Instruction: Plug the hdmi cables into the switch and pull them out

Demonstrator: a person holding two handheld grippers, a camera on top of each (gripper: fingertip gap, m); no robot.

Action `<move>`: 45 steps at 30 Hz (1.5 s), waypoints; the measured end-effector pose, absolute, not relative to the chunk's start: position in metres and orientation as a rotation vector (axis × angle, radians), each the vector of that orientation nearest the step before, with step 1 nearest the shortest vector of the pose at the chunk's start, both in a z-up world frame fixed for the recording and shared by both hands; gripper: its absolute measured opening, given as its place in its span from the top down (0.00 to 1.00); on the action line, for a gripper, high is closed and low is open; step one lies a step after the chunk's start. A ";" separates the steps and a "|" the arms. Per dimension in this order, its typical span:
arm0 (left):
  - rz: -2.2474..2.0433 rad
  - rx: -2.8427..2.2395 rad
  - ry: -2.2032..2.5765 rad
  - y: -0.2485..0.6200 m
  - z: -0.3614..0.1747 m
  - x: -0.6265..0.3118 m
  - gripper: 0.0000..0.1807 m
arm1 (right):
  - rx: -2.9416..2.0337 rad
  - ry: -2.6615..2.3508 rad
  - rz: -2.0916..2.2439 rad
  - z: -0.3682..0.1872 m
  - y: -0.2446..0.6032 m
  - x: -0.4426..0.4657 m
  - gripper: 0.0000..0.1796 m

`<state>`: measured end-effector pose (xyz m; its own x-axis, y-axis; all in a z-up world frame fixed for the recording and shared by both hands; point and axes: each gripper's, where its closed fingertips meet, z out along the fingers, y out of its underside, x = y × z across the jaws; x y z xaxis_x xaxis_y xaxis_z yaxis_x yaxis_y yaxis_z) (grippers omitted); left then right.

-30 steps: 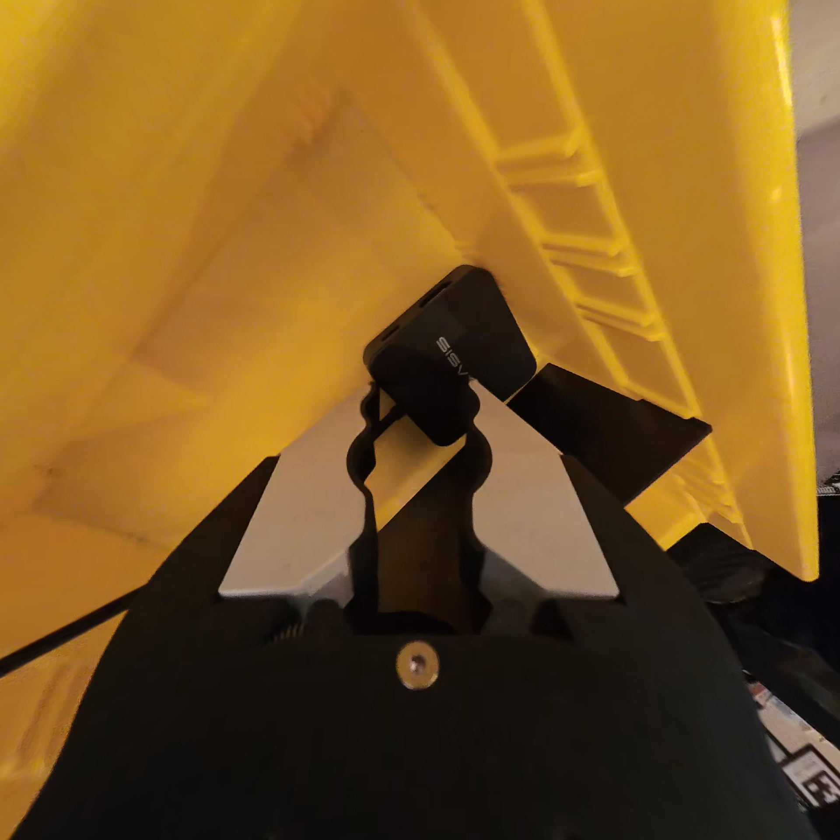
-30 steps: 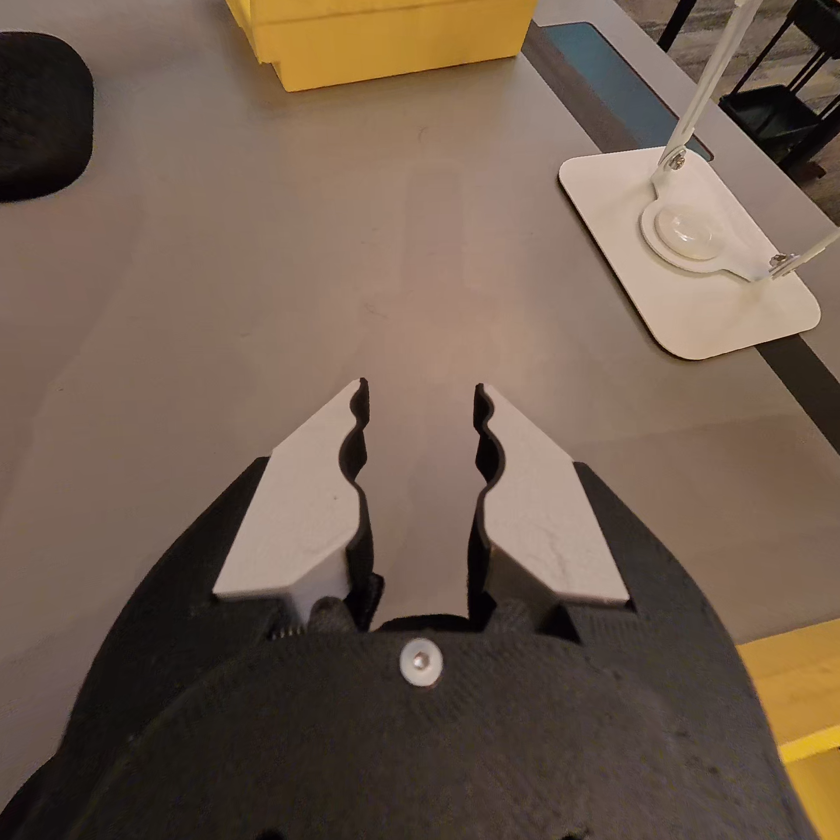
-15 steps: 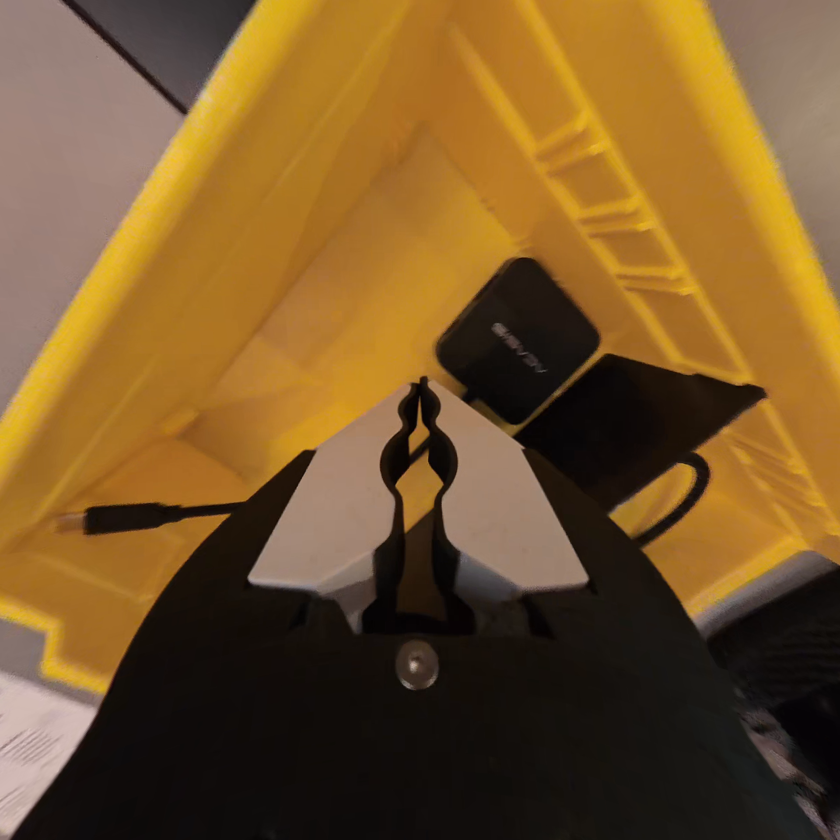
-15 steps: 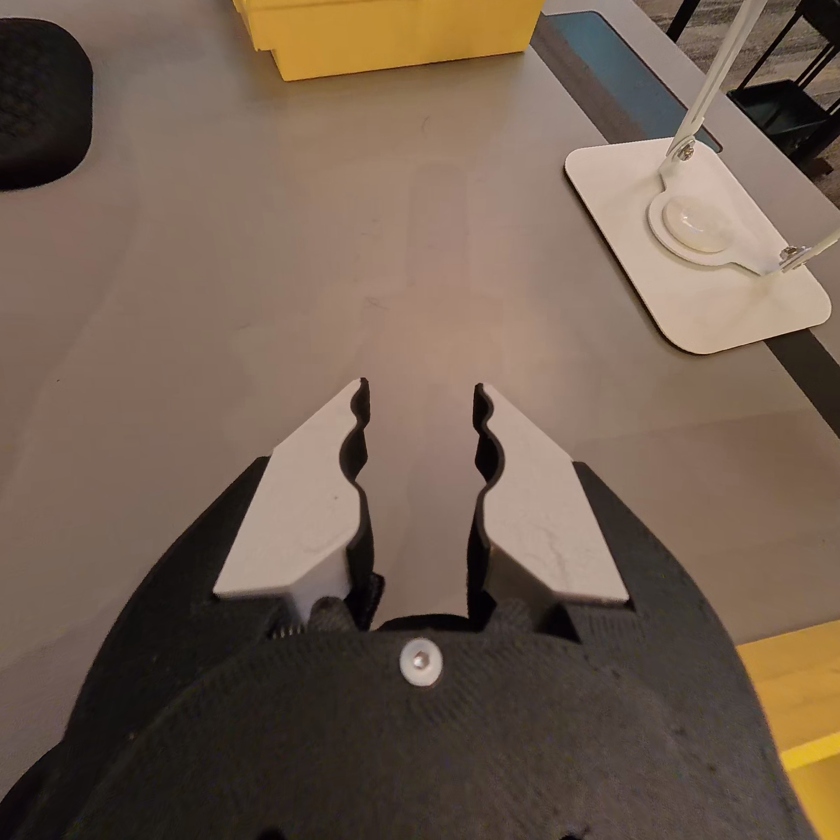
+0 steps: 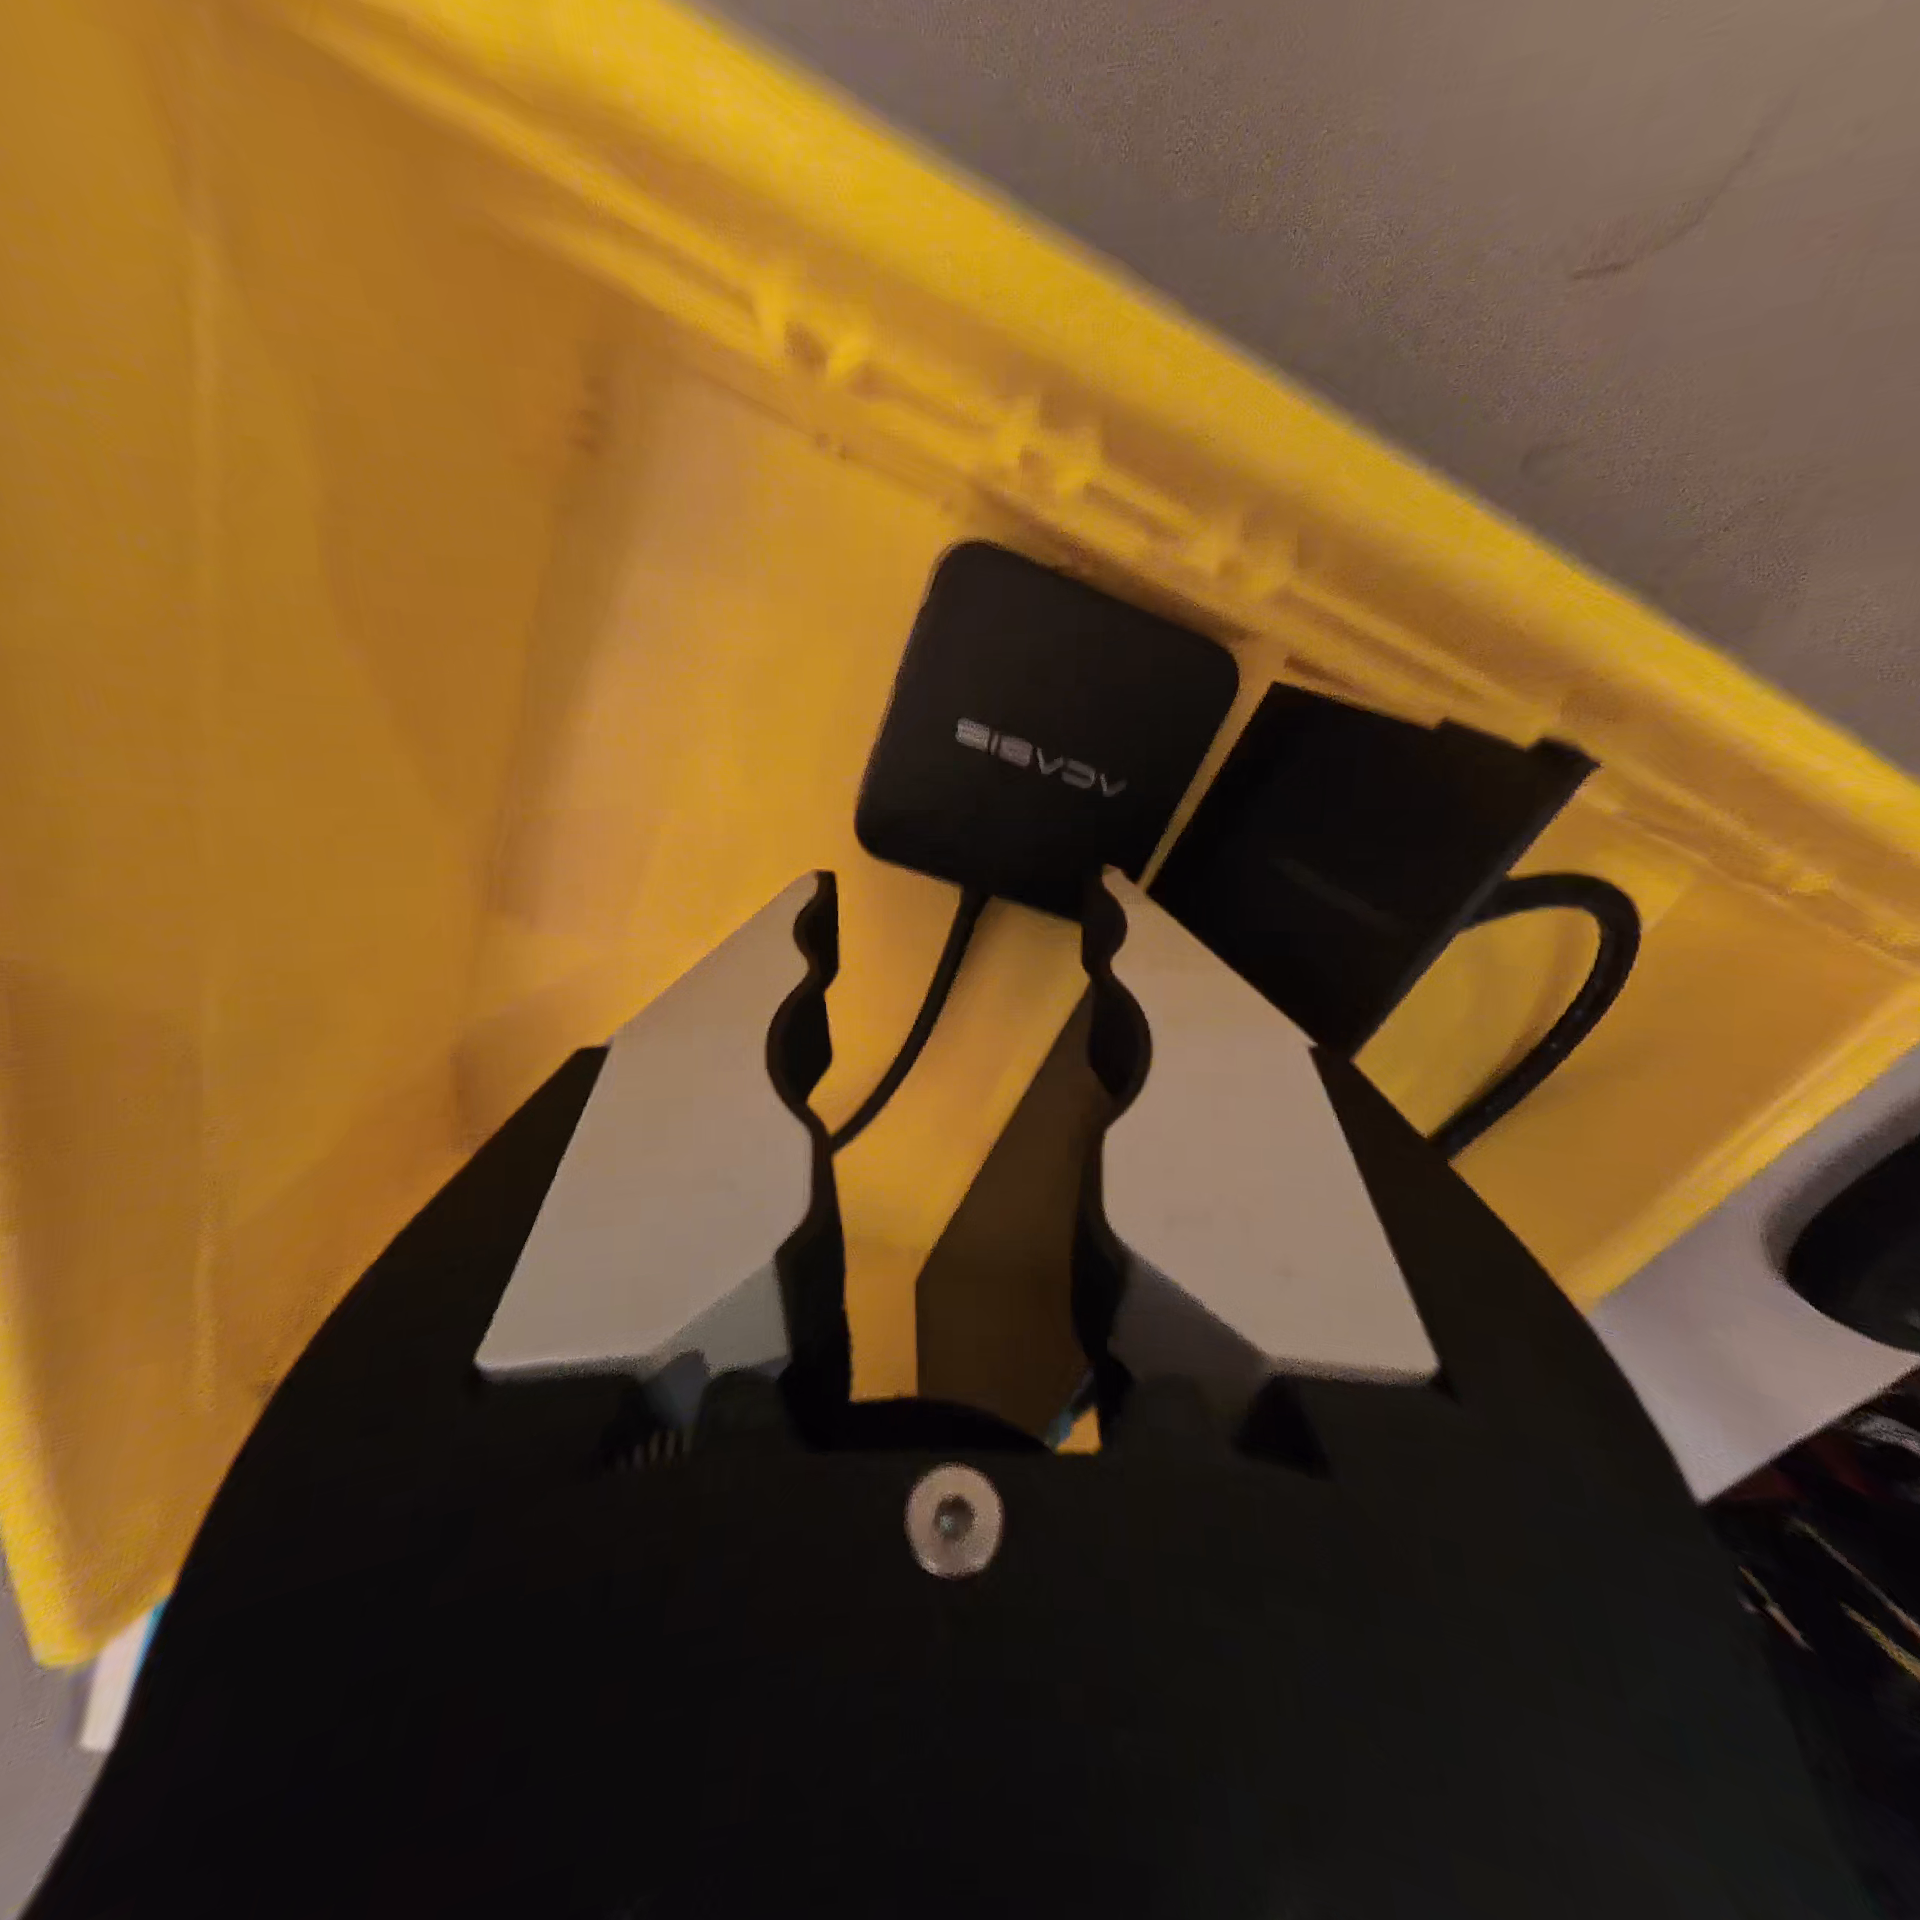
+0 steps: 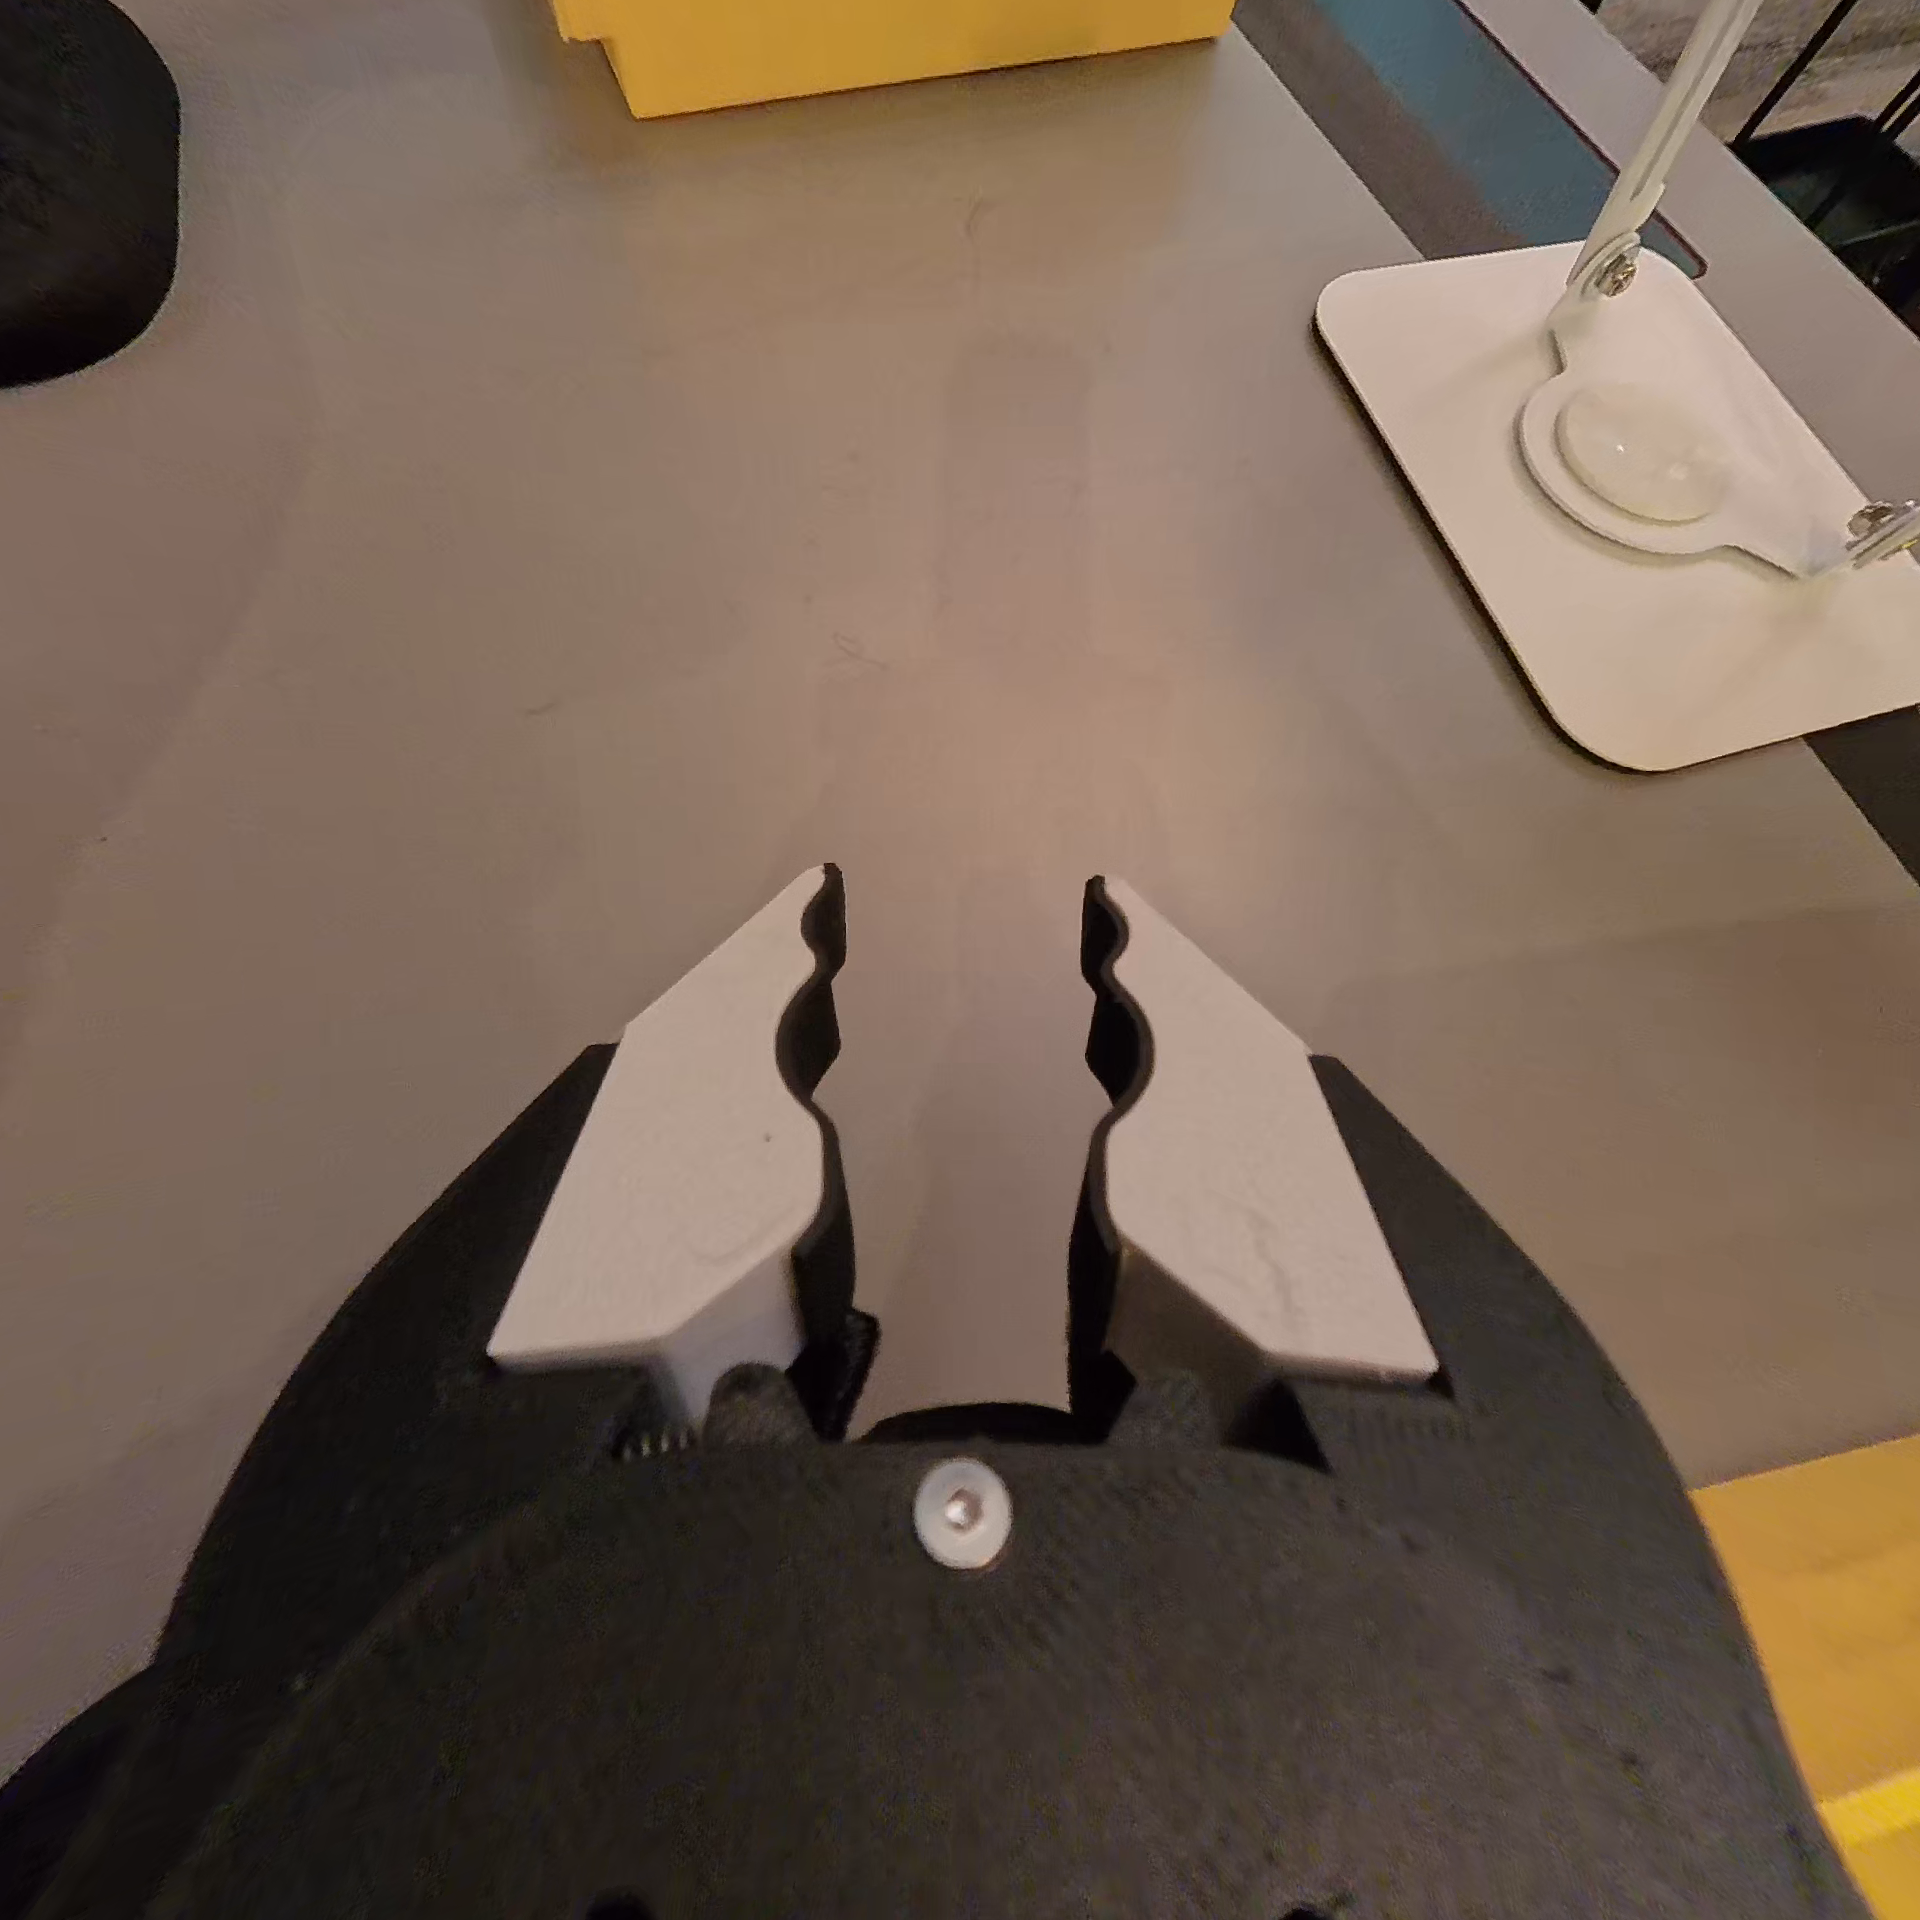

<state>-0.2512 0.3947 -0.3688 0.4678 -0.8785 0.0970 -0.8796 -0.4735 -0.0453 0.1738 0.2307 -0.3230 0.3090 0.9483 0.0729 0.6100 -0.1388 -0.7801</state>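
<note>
In the left wrist view a black square switch [image 5: 1044, 732] lies inside a yellow bin [image 5: 416, 623], against its far wall. A thin black cable [image 5: 914, 1029] runs from it down between my fingers. A second flat black device [image 5: 1361, 862] lies just right of the switch, with a thicker looped black cable [image 5: 1558, 997]. My left gripper [image 5: 958, 894] is open and empty, its tips just short of the switch's near edge. My right gripper [image 6: 961, 883] is open and empty above the bare grey table [image 6: 623, 623].
In the right wrist view a white lamp base [image 6: 1621, 499] with a slim arm stands at the right. A yellow bin [image 6: 883, 52] stands at the far edge, a black rounded object [image 6: 73, 187] at the far left. Another yellow bin corner [image 6: 1829, 1621] is at lower right. Left tips to right tips: about 45 centimeters.
My left gripper let go of the switch, shut, then opened again. The switch now lies flat in the bin, and the view has swung. My right gripper drifted slightly forward and stayed open.
</note>
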 end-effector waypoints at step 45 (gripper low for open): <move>-0.149 2.641 -1.755 0.419 -0.389 -0.251 0.65 | -1.860 -1.376 0.637 -0.339 0.232 0.170 0.76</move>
